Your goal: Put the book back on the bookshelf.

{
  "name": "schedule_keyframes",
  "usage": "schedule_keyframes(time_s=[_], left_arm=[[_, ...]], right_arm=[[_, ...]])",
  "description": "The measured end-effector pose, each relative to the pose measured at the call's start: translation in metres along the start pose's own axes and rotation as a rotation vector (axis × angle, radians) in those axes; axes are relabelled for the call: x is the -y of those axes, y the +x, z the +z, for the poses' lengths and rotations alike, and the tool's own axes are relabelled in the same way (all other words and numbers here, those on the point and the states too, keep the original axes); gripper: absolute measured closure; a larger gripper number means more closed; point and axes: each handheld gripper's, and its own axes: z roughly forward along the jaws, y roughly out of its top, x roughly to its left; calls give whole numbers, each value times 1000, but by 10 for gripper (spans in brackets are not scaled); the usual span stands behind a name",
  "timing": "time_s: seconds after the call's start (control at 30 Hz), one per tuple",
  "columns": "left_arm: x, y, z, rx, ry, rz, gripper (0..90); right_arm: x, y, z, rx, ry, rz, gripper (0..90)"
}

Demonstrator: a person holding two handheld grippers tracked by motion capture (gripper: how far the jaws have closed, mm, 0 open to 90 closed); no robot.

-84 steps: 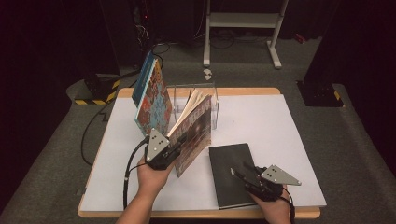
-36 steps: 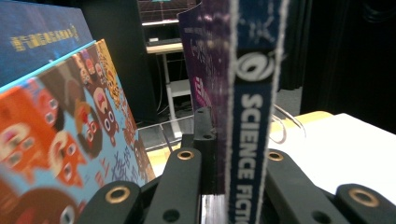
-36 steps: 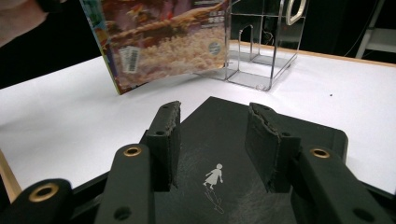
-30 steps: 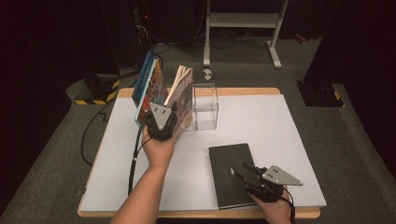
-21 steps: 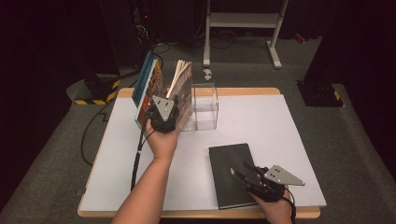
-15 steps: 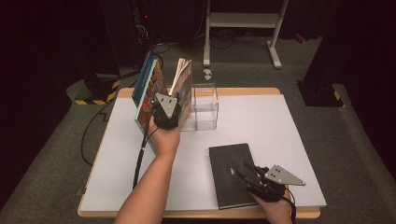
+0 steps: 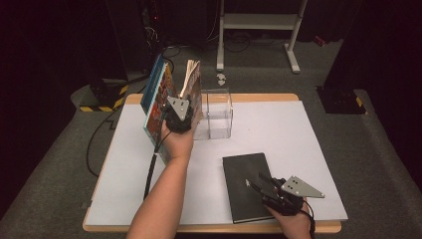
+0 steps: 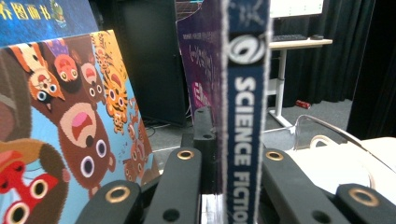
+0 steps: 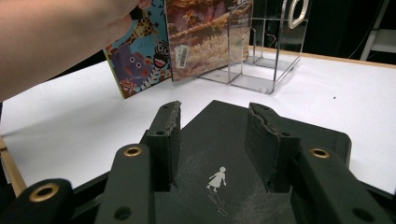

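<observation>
Left tongs (image 8: 224, 186) pinching science fiction book (image 8: 245, 93) upright, picture book (image 8: 70, 140) just left, right tongs (image 9: 215, 149) spread above black book (image 9: 224, 135) on table (image 7: 298, 129)

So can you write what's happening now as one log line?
left gripper: shut on science fiction book, upright at clear rack | right gripper: open over black book

A navy-spined science fiction book (image 8: 245, 116), a bright cartoon-animal picture book (image 8: 70, 130), a black book (image 7: 246, 186).
</observation>
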Motion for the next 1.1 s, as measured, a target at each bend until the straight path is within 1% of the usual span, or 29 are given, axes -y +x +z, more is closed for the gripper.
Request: schedule_keyframes(time_s=[0.13, 0.27, 0.4, 0.5, 0.6, 0.7, 0.87, 1.03, 1.1], left_arm=[[2, 0, 1, -6, -5, -1, 836], [5, 0, 0, -17, -13, 12, 832], [10, -1, -2, -45, -20, 42, 811], [9, 2, -3, -50, -9, 32, 804], [11, 4, -2, -49, 15, 32, 778], [13, 5, -2, -49, 27, 35, 759], [16, 5, -2, -42, 42, 26, 721], [17, 3, -5, -18, 56, 9, 668], [18, 3, -6, -10, 61, 9, 645]], right_arm=[[1, 1, 1, 0, 3, 2, 550], [1, 1, 1, -1, 5, -2, 550], [1, 2, 1, -6, 6, -4, 549], [1, 2, 1, -7, 7, -4, 549], [1, 3, 2, -9, 8, -4, 549], [1, 3, 2, -9, 8, -5, 549], [1, 4, 3, -9, 11, -5, 548], [1, 4, 3, -12, 13, -6, 547], [1, 4, 3, -13, 14, -7, 546]])
